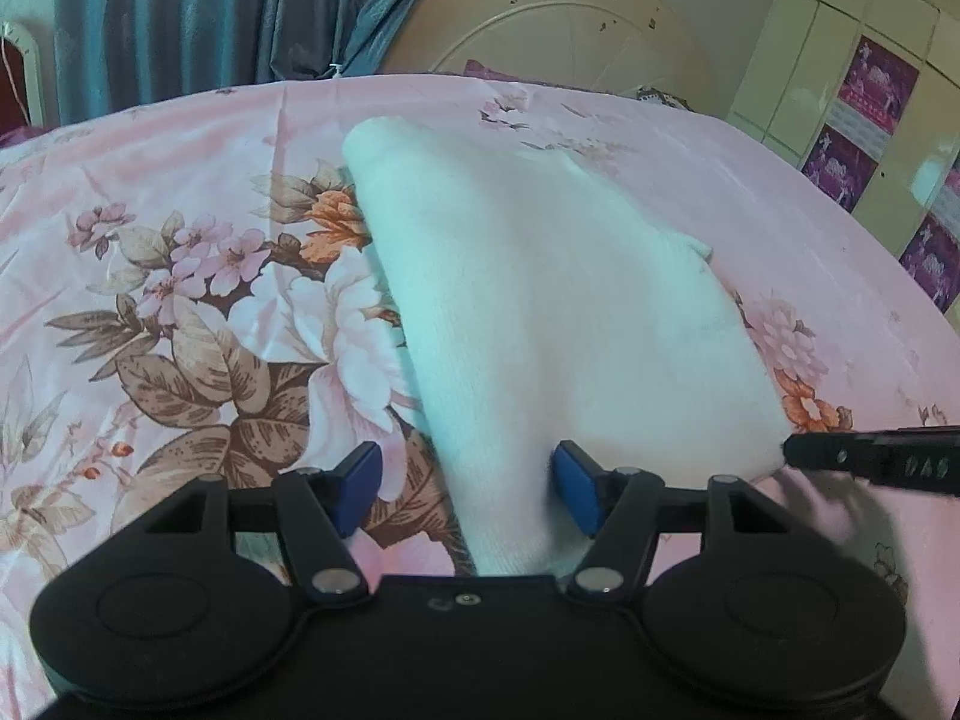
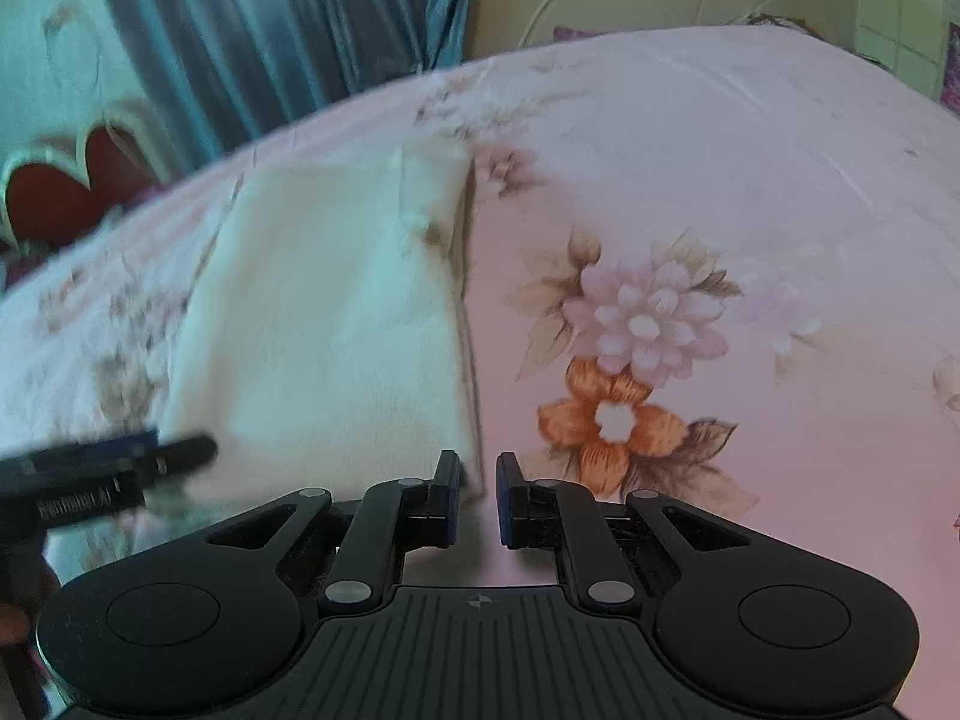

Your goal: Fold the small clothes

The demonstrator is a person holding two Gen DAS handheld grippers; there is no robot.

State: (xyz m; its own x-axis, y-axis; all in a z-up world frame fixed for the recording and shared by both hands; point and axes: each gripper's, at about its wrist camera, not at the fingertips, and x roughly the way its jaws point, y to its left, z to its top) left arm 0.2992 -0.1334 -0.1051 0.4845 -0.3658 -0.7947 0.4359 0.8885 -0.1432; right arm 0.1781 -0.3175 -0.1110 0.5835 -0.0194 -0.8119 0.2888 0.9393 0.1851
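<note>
A small white cloth point(image 1: 540, 300) lies folded flat on the pink floral bedsheet point(image 1: 180, 300). My left gripper point(image 1: 468, 489) is open, its blue pads wide apart over the cloth's near left corner. My right gripper point(image 2: 478, 498) is open with a narrow gap, at the cloth's near right corner point(image 2: 336, 312), holding nothing. The right gripper's finger point(image 1: 870, 456) shows at the right edge of the left wrist view. The left gripper point(image 2: 120, 468) shows blurred at the left of the right wrist view.
A blue curtain point(image 1: 210, 18) hangs behind the bed. A cream headboard point(image 1: 558, 30) stands at the far end. A cream wardrobe with purple pictures point(image 1: 870, 108) is on the right. A red heart-shaped chair back point(image 2: 72, 180) is at the left.
</note>
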